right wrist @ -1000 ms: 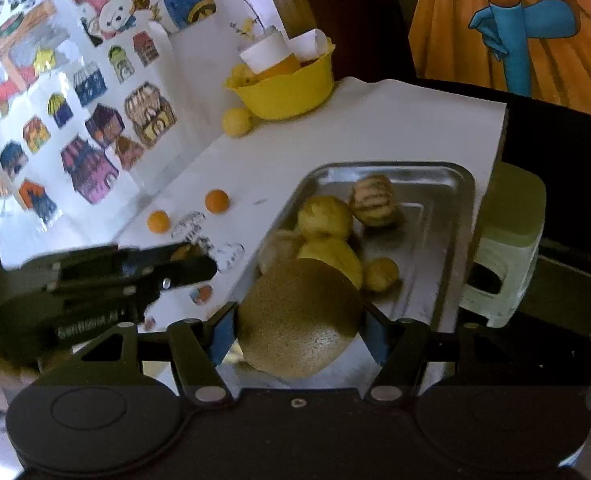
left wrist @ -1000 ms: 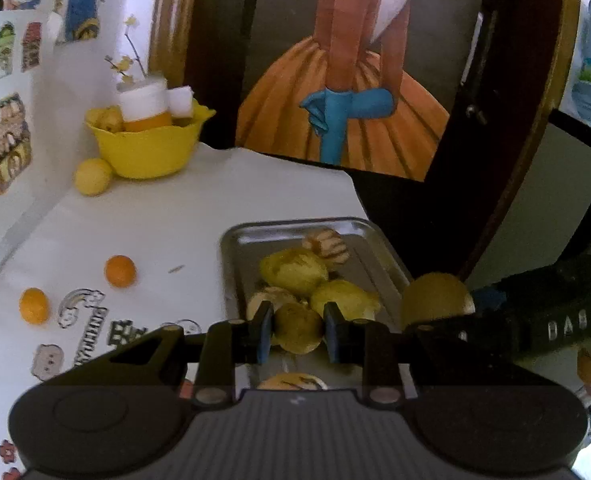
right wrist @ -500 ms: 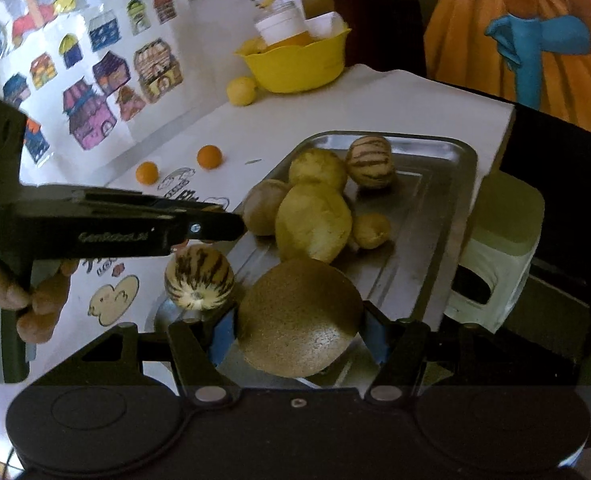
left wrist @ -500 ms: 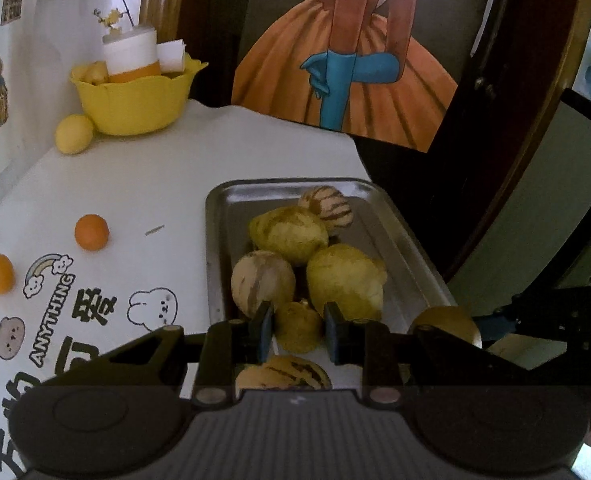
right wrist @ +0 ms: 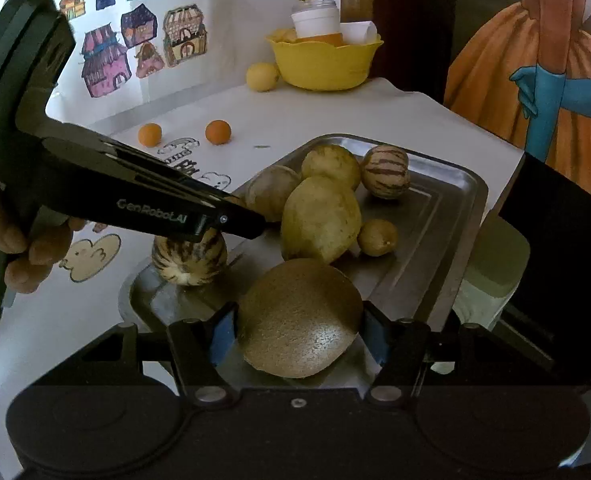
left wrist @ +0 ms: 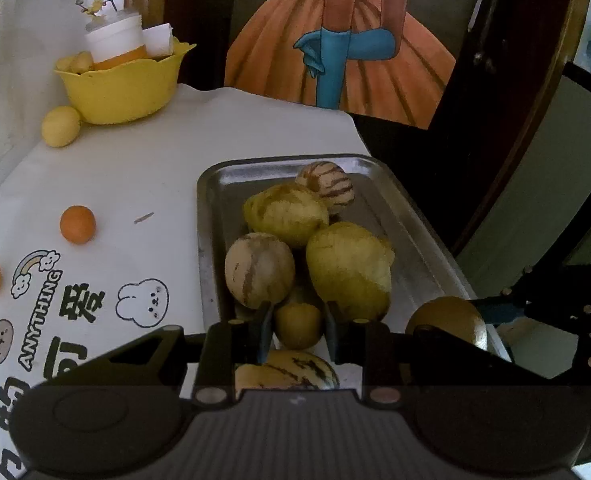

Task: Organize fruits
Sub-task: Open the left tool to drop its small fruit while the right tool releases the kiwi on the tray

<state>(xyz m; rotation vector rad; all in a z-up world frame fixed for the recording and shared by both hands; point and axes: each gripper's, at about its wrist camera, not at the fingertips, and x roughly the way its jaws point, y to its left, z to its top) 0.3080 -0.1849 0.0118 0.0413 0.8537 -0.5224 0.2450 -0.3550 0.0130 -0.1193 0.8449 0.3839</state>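
Right hand-held gripper (right wrist: 299, 322) is clamping a kiwi (right wrist: 299, 318), long axis lying 9-to-3; left hand-held gripper (left wrist: 298, 326) is seemingly pinching a small yellow fruit (left wrist: 298, 326), its contact unclear

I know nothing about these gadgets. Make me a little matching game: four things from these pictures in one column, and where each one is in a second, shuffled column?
Things:
1. kiwi
2. two oranges
3. white cup
4. striped melon

Places:
A. in the yellow bowl
B. at the far end of the metal tray
C. between the fingers of the right hand-held gripper
D. on the white tablecloth

Pairs: 1-C, 2-D, 3-A, 4-B
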